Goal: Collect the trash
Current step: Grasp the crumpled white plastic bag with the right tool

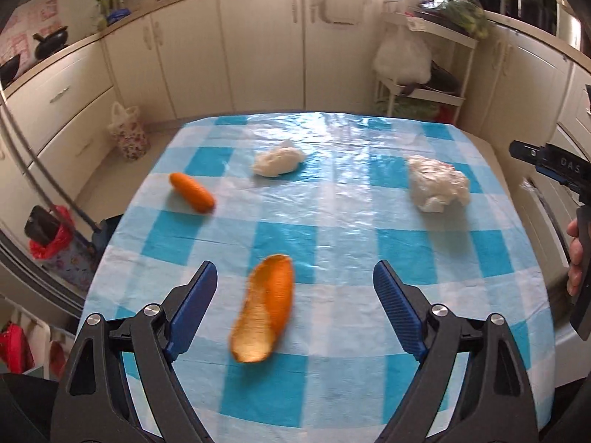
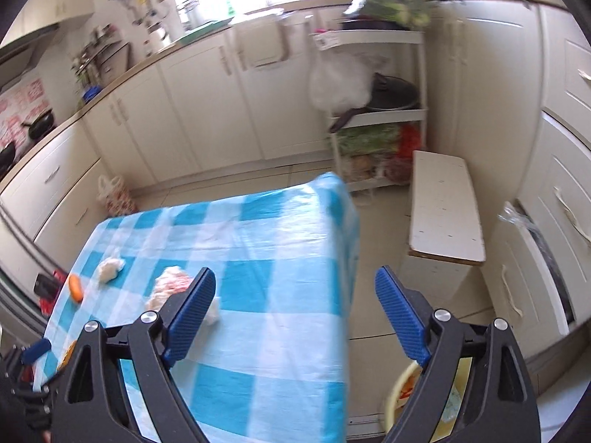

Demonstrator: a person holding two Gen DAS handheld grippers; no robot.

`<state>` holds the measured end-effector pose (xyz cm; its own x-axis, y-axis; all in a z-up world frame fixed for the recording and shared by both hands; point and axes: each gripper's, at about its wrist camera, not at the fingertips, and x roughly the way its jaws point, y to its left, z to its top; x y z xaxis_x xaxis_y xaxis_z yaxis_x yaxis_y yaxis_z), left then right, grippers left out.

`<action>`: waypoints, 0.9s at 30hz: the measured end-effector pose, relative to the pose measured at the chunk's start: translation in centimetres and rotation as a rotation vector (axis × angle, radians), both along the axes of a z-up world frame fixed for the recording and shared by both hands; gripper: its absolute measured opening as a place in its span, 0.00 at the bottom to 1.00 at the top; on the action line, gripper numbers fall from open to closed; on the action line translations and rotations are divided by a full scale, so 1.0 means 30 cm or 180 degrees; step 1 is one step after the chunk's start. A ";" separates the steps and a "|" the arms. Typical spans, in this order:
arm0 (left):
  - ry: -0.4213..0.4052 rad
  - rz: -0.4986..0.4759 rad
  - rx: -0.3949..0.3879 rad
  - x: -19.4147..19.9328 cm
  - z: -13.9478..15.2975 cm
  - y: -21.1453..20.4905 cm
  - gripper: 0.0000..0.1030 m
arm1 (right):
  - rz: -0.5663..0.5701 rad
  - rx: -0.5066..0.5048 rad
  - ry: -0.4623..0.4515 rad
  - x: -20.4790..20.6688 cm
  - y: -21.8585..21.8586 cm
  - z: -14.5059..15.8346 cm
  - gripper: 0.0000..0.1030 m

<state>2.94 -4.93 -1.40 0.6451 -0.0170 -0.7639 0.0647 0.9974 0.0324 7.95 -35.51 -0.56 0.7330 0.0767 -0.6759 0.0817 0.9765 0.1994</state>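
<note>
On the blue-and-white checked tablecloth (image 1: 332, 243) lie an orange peel (image 1: 264, 313), a carrot (image 1: 192, 192), a crumpled white tissue (image 1: 279, 162) and a crumpled plastic wrapper (image 1: 437, 182). My left gripper (image 1: 295, 288) hovers open above the near part of the table, the peel lying between and below its blue pads. My right gripper (image 2: 295, 295) is open and empty over the table's right edge; the wrapper (image 2: 171, 288) sits just behind its left finger. The carrot (image 2: 75, 288) and the tissue (image 2: 109, 267) show at the far left. The right gripper (image 1: 546, 164) also appears at the left wrist view's right edge.
Cream kitchen cabinets (image 1: 258, 48) ring the table. A white shelf rack (image 2: 380, 110) with pans and vegetables stands beyond the far corner, a white bench (image 2: 445, 206) to the right. A yellow-rimmed bin (image 2: 402, 398) sits on the floor under the right gripper. A floral bag (image 1: 127, 136) stands on the floor at left.
</note>
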 end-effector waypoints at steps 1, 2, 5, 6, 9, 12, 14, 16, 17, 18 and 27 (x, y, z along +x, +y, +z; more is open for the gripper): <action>0.0019 0.0089 -0.0010 0.010 -0.010 0.038 0.81 | 0.0049 -0.0011 0.0011 0.011 0.020 -0.003 0.82; 0.0041 0.0150 -0.0032 0.019 -0.021 0.074 0.81 | 0.0107 -0.0019 0.0027 0.023 0.047 -0.008 0.82; 0.0098 0.0214 -0.0100 0.043 -0.053 0.119 0.81 | 0.0244 -0.0015 0.0066 0.057 0.115 -0.020 0.82; 0.0121 0.0193 -0.0108 0.048 -0.064 0.121 0.81 | 0.0286 -0.0020 0.0083 0.066 0.133 -0.024 0.82; 0.0178 0.0081 -0.0101 0.061 -0.101 0.108 0.81 | 0.0416 -0.0080 0.0154 0.092 0.185 -0.046 0.82; 0.0207 -0.0038 -0.0084 0.062 -0.123 0.086 0.81 | 0.0521 -0.0159 0.0230 0.112 0.230 -0.069 0.82; 0.0213 -0.0104 -0.0044 0.063 -0.138 0.068 0.81 | 0.0572 -0.0198 0.0284 0.121 0.256 -0.090 0.82; 0.0248 -0.0128 -0.0050 0.067 -0.150 0.061 0.81 | 0.0621 -0.0224 0.0343 0.130 0.273 -0.110 0.82; 0.0242 -0.0131 -0.0067 0.067 -0.151 0.061 0.81 | 0.0639 -0.0230 0.0360 0.133 0.278 -0.116 0.82; 0.0230 -0.0131 -0.0088 0.067 -0.150 0.062 0.81 | 0.0658 -0.0231 0.0371 0.137 0.281 -0.122 0.82; 0.0237 -0.0172 -0.0088 0.066 -0.156 0.050 0.81 | 0.0773 -0.0096 0.0445 0.158 0.291 -0.150 0.82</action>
